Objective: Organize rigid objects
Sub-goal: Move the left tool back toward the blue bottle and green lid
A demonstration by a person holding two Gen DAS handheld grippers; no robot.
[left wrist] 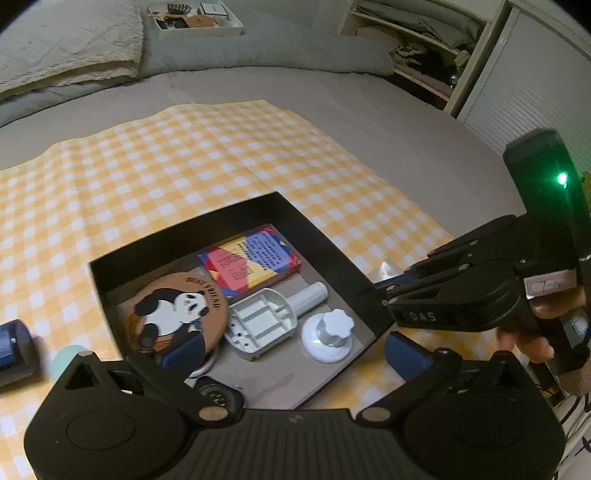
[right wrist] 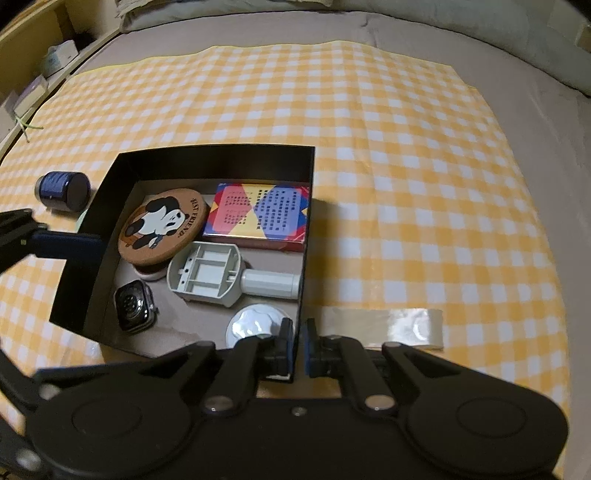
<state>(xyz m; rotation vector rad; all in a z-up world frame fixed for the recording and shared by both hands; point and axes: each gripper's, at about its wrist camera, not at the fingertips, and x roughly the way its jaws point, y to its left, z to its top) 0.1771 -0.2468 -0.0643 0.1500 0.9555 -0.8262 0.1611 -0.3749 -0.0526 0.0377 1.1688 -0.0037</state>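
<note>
A black open box (left wrist: 332,236) (right wrist: 221,155) lies on the yellow checked cloth. It holds a round panda coaster (left wrist: 177,310) (right wrist: 162,225), a colourful card box (left wrist: 249,260) (right wrist: 258,214), a grey plastic part (left wrist: 266,319) (right wrist: 207,273), a white knob (left wrist: 328,332) (right wrist: 251,325) and a smartwatch (right wrist: 133,306). My right gripper (right wrist: 299,343) is shut on the box's near right wall. My left gripper (left wrist: 288,354) is open over the box's near edge; one of its fingers (right wrist: 66,245) shows at the box's left wall.
A dark blue jar (right wrist: 62,190) (left wrist: 14,343) lies on the cloth left of the box. A strip of clear tape (right wrist: 388,326) lies right of the box. Pillows, a white tray (left wrist: 195,18) of items and shelves stand beyond the cloth.
</note>
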